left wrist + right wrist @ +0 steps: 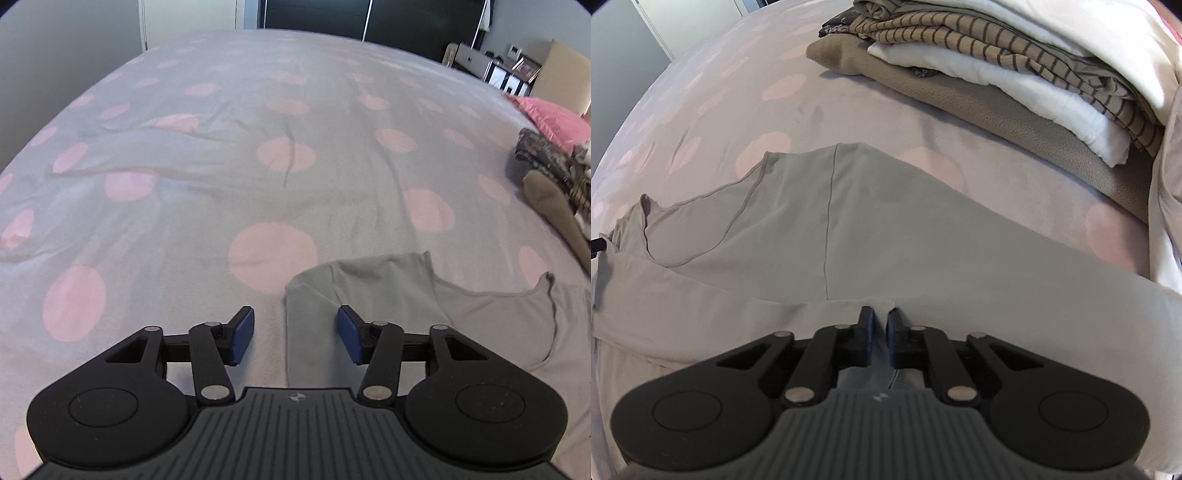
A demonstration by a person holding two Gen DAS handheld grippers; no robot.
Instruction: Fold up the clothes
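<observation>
A pale grey top [384,295] lies flat on the bed, its sleeve end near my left gripper [295,336], which is open with nothing between its blue pads and hovers over the sleeve's left edge. In the right wrist view the same grey top [820,221] spreads across the middle, neckline at the left. My right gripper [880,332] is shut on a folded edge of this top, the cloth pinched between its fingertips.
The bed's grey cover with pink dots [221,166] stretches far ahead and left. A stack of folded clothes [997,74], striped, white and tan, sits at the right. A pink pillow [554,114] and shelves [498,70] lie beyond the bed's right side.
</observation>
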